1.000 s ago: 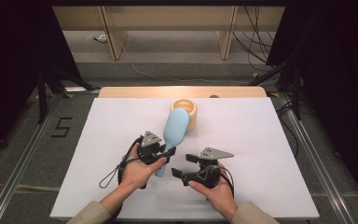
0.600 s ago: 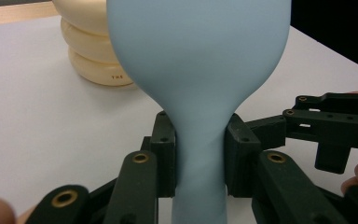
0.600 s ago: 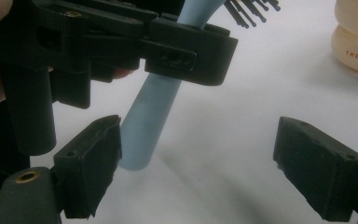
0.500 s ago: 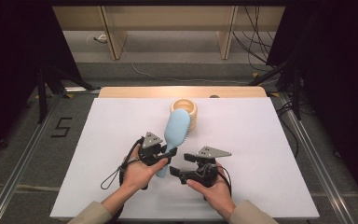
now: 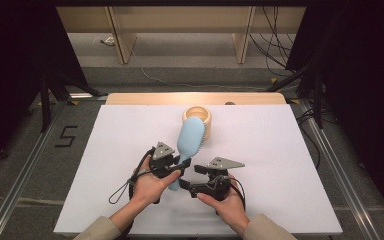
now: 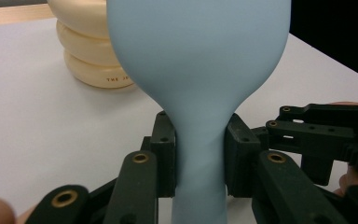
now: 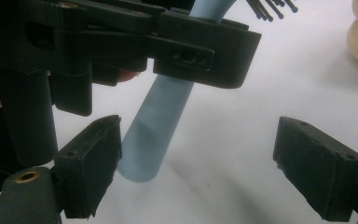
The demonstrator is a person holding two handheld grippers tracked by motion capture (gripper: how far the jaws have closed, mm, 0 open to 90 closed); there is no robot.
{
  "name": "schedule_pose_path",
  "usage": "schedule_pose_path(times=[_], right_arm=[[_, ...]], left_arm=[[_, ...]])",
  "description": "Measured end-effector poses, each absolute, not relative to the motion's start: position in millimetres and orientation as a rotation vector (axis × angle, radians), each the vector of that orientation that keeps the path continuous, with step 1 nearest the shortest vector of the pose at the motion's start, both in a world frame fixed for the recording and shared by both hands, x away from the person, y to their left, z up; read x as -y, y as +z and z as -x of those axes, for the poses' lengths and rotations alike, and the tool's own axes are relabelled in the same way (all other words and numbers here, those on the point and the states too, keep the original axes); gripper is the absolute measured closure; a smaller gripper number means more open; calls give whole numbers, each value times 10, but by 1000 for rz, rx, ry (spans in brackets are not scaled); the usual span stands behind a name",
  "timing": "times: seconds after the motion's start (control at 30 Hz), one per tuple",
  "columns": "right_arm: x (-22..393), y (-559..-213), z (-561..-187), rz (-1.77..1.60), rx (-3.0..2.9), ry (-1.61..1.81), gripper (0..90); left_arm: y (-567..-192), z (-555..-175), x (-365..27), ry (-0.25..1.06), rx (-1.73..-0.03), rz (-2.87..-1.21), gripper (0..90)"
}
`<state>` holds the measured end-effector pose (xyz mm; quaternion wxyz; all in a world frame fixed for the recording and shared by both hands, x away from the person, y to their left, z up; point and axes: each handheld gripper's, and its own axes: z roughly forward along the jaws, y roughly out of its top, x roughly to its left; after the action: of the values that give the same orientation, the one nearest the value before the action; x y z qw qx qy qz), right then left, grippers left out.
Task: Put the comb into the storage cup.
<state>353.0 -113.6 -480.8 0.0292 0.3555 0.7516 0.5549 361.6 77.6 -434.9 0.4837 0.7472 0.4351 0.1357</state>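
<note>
A light blue hairbrush hangs tilted over the white table, its head toward a cream ribbed pot. My left gripper is shut on the brush's neck; in the left gripper view the pads press both sides of the handle. My right gripper sits just right of the handle's end, open. In the right gripper view its jaws stand wide apart; the handle's end lies next to the left pad, with the left gripper above it.
The white sheet covers the table, with a wooden strip along its far edge. The cream pot stands close behind the brush's head. Dark stands and cables line both sides beyond the table.
My right gripper has edged slightly left toward the brush's handle. The left gripper and the brush have stayed put.
</note>
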Motion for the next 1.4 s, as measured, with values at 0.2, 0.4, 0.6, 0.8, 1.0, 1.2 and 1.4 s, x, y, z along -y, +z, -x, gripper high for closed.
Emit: schedule_pose_path(times=[0.2,0.4,0.6,0.8,1.0,1.2,1.4], right_arm=[[1117,-4814,-3538,-1107,-2315,1719,163],[1091,-4821,-3541,-1115,-2322,1720,164],[1073,-4828,-3543,-1115,-2327,1715,166],[1061,-4831,-3548,-1115,-2326,1713,169],[1049,-4843,-3554,-1111,-2328,1710,174],[1040,-4846,-3561,-1114,-2330,1707,178],[1034,-4842,-3566,-1122,-2325,1715,194]], left_arm=[[-4340,-3608,-775,334,-1056,-1812,692],[-4346,-3606,-768,331,-1052,-1813,692],[-4347,-3594,-760,330,-1053,-1810,692],[-4348,-3580,-744,330,-1044,-1811,692],[-4357,-3573,-730,326,-1045,-1813,692],[-4363,-3569,-723,314,-1049,-1812,692],[-4364,-3569,-721,315,-1045,-1812,692]])
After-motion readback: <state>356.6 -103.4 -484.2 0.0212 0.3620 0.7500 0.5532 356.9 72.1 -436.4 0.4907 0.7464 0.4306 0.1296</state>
